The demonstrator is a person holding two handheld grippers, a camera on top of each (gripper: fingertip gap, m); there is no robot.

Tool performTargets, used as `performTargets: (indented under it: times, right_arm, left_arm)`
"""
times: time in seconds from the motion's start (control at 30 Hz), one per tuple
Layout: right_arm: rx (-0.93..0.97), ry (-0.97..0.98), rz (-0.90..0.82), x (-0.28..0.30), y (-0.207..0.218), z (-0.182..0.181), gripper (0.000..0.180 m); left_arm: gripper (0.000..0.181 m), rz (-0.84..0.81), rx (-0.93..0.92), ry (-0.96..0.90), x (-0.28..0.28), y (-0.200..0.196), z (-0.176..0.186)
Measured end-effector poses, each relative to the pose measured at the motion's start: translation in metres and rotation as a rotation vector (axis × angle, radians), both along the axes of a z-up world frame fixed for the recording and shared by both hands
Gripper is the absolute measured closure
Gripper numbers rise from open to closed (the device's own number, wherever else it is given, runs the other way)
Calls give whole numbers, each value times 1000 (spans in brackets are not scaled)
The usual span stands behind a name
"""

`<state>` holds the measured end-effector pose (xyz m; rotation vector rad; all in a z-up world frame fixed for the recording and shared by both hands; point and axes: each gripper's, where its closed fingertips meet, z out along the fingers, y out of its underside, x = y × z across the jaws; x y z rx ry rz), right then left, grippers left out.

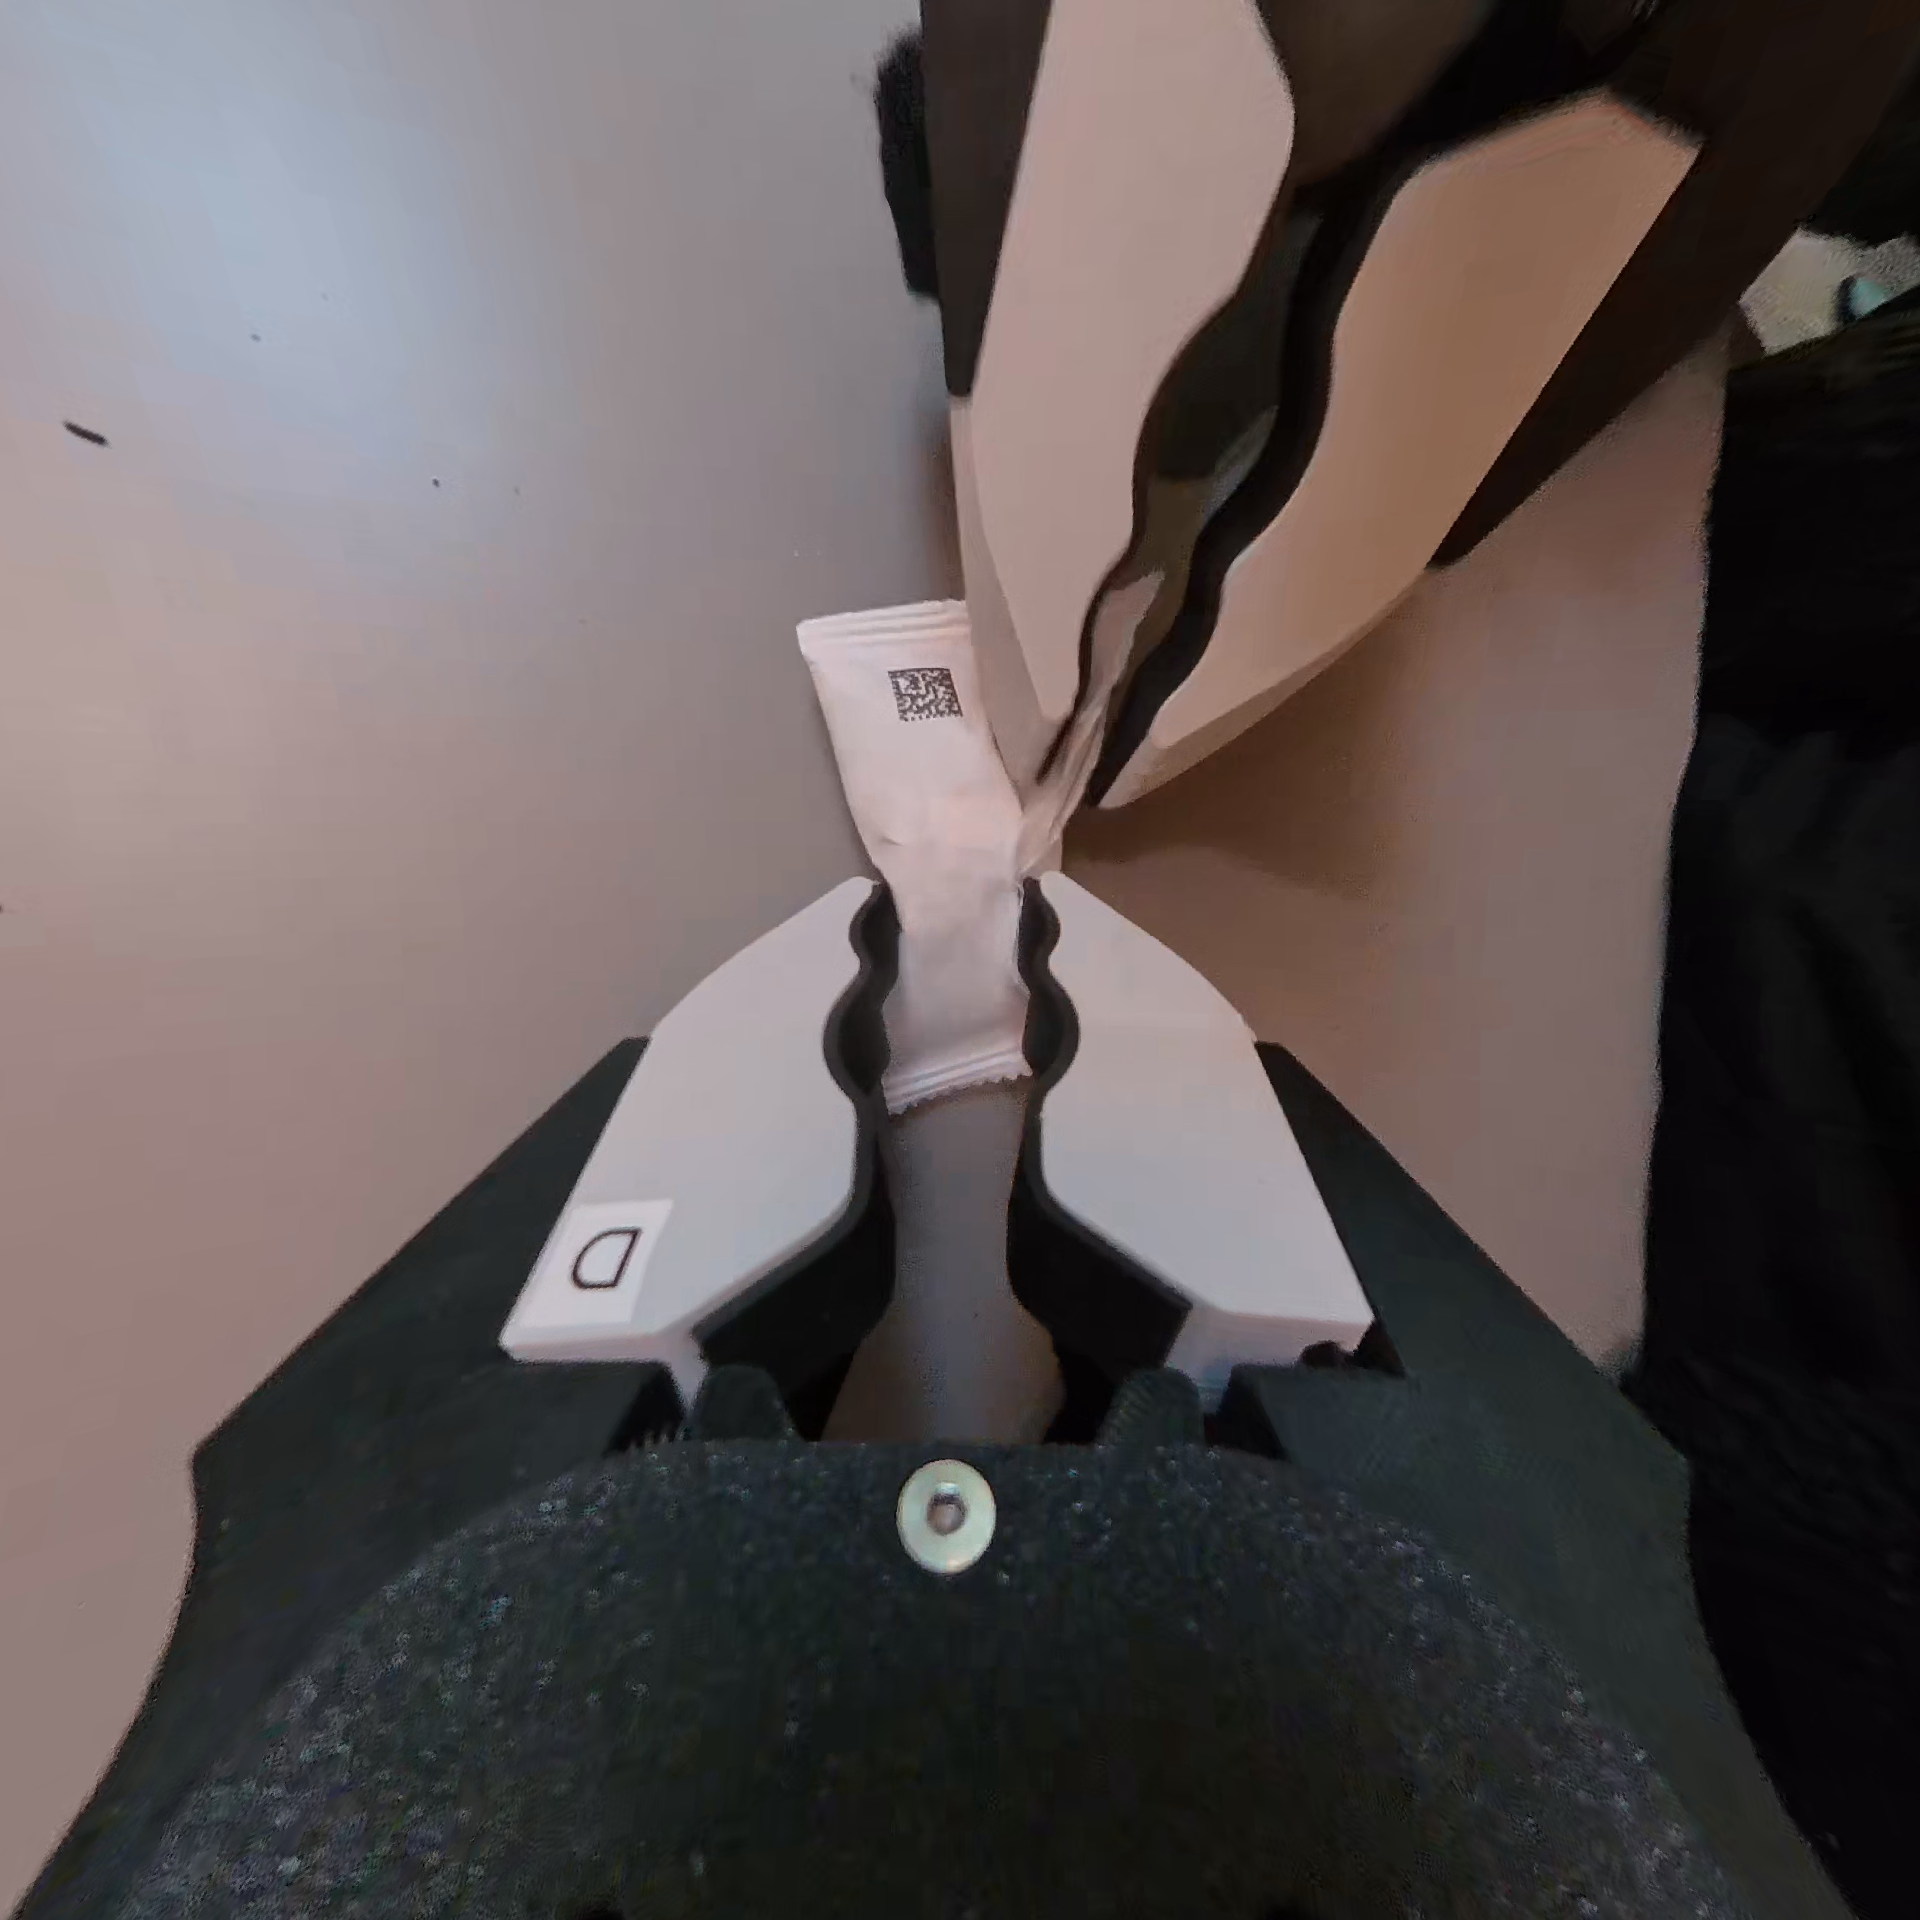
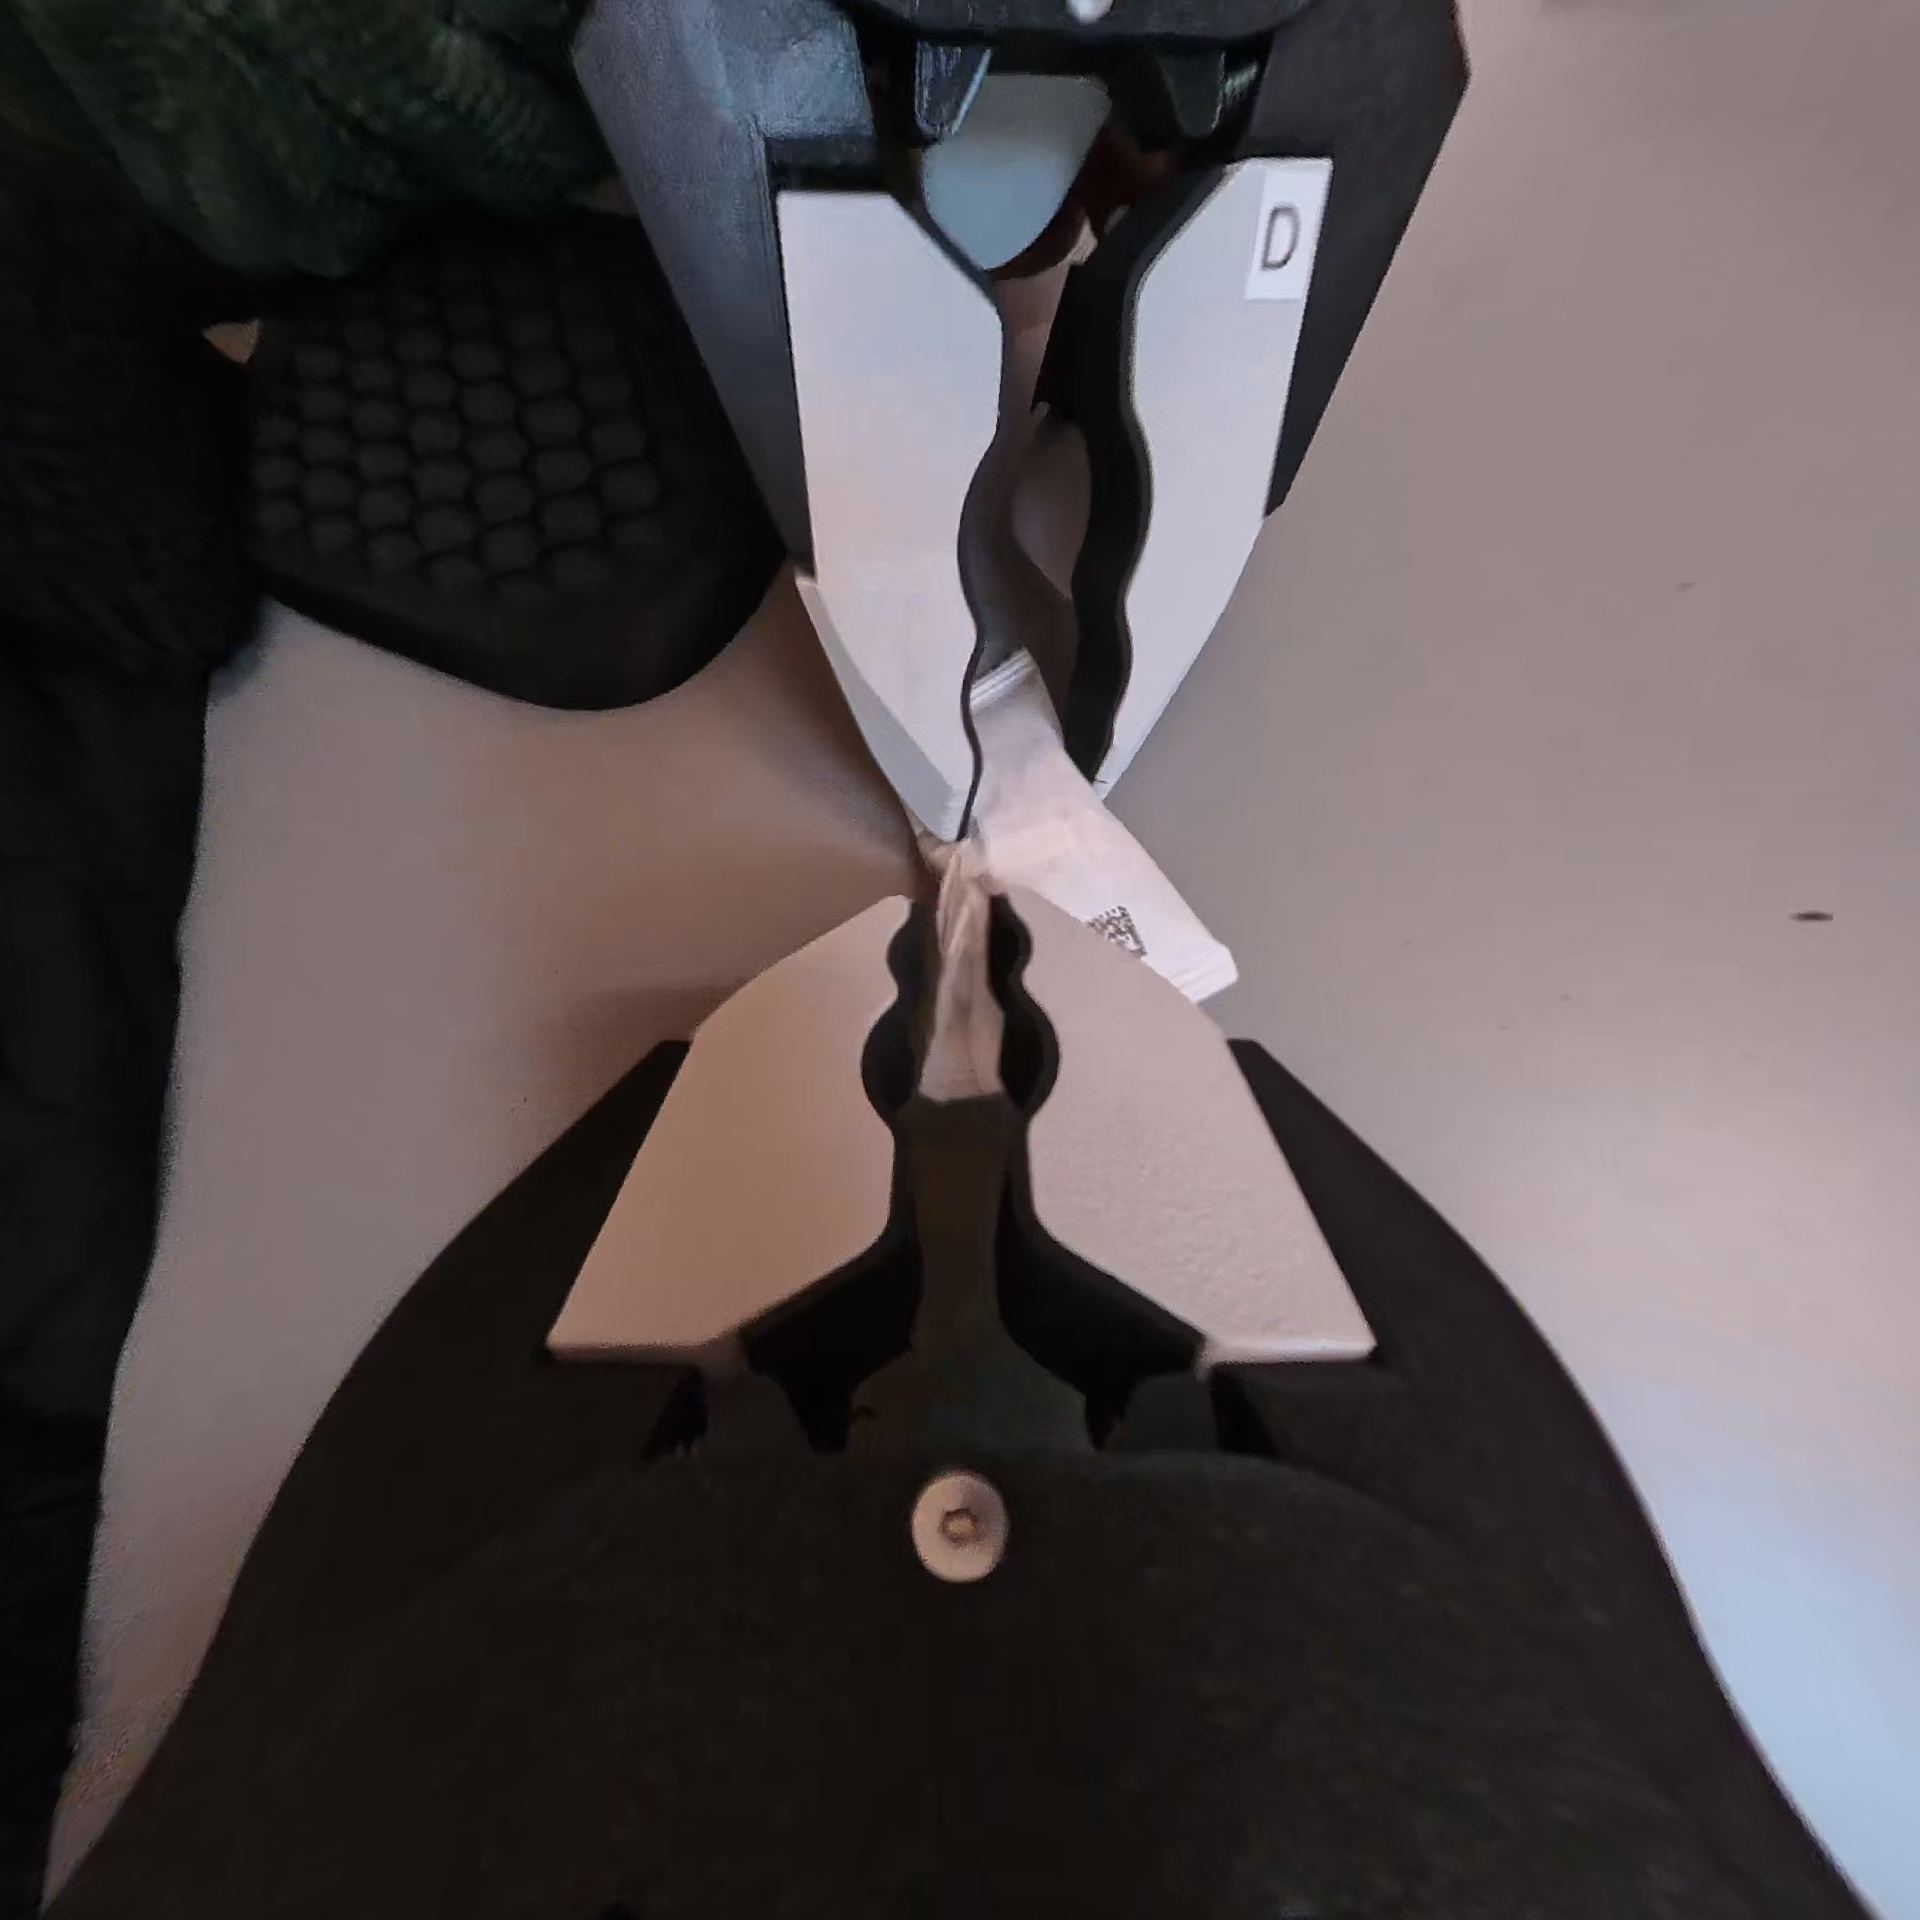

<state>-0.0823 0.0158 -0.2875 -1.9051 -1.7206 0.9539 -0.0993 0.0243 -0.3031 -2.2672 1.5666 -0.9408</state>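
A small white paper sachet (image 1: pixel 914 748) with a printed square code is held between both grippers above a pale table. My left gripper (image 1: pixel 956 883) is shut on its lower half, and the sachet's crimped end shows between the fingers. The right gripper (image 1: pixel 1070 790) comes in from the upper right and is shut on a twisted, crumpled strip at the sachet's side. In the right wrist view, my right gripper (image 2: pixel 951 904) pinches that crumpled strip. The left gripper (image 2: pixel 1023 805) faces it from above, and the sachet (image 2: pixel 1143 925) sticks out to the right.
The pale beige table (image 1: pixel 416 623) lies under both grippers and has a few dark specks. A black mesh chair seat (image 2: pixel 468 468) and dark green cloth (image 2: pixel 312 104) lie past the table edge. Dark clothing (image 1: pixel 1818 935) fills the right side. Both grippers' tips are close together, under 4 cm apart.
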Motion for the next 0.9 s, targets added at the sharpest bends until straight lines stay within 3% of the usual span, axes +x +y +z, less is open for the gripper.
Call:
performTargets:
  times: [0.03,0.17,0.27,0.5,0.6,0.7,0.77,0.8,0.83,0.9]
  right_arm:
    - [32,4,5,3,2,5,160]
    - [173,-74,49,12,8,4,106]
    - [212,-163,98,8,3,-15,90]
    - [130,-113,141,5,-4,-18,145]
    - [146,-85,136,5,-2,-17,154]
    - [183,-52,129,2,-1,-15,157]
    - [218,-27,134,0,-2,-13,158]
    - [239,-20,139,-1,-2,-13,159]
    - [256,-17,150,-1,-3,-13,160]
    - [296,-14,151,-1,-4,-15,161]
  left_arm:
    - [158,-7,33,6,0,0,0]
    - [159,-48,193,41,0,-2,2]
    - [159,-85,328,82,2,-5,4]
    - [160,-154,580,90,1,-12,8]
    - [155,-122,505,-6,0,-18,12]
    - [127,-87,413,-52,-3,-21,11]
    - [122,-86,427,-17,-5,-19,1]
    - [131,-88,431,11,-6,-18,-5]
    - [153,-79,426,-8,-3,-19,-4]
    - [162,-89,443,12,-4,-17,-5]
